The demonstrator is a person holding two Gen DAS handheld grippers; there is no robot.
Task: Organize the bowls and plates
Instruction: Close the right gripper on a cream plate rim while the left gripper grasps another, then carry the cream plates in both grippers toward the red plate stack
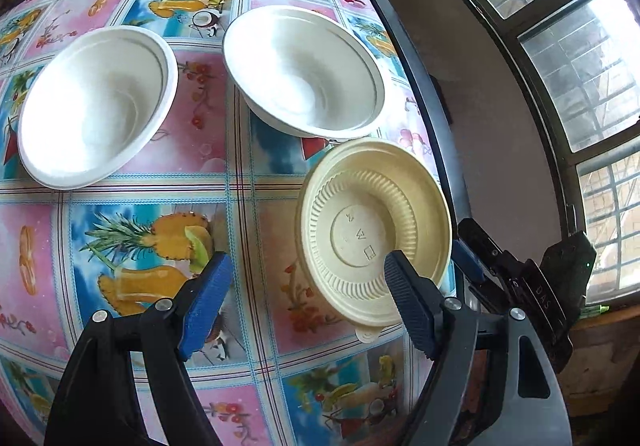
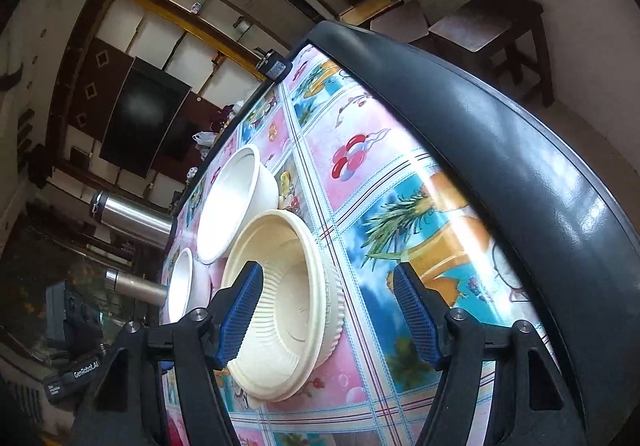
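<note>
1. Left wrist view: the cream ribbed plate (image 1: 374,232) lies flat and mouth-up near the table's (image 1: 416,85) right edge, just in front of one of two white bowls (image 1: 304,71) (image 1: 98,105). The left gripper (image 1: 306,278) hovers with its jaws apart, gripping nothing.
2. Right wrist view: the same cream ribbed plate (image 2: 286,302), round with no long axis, sits partly between the spread, unclamped jaws of the right gripper (image 2: 326,298).

From my left wrist feed, a large barred window with a dark frame (image 1: 560,57) fills the side from one to four o'clock, daylight pouring through it, above a plain mauve wall (image 1: 472,93). On my right wrist feed, a dark wooden stool (image 2: 496,29) stands on pale floor at one o'clock, a black flat screen (image 2: 146,117) hangs at ten o'clock on a brown-and-white panelled wall unit (image 2: 100,57), and a shiny steel flask (image 2: 132,217) lies at nine o'clock.
</note>
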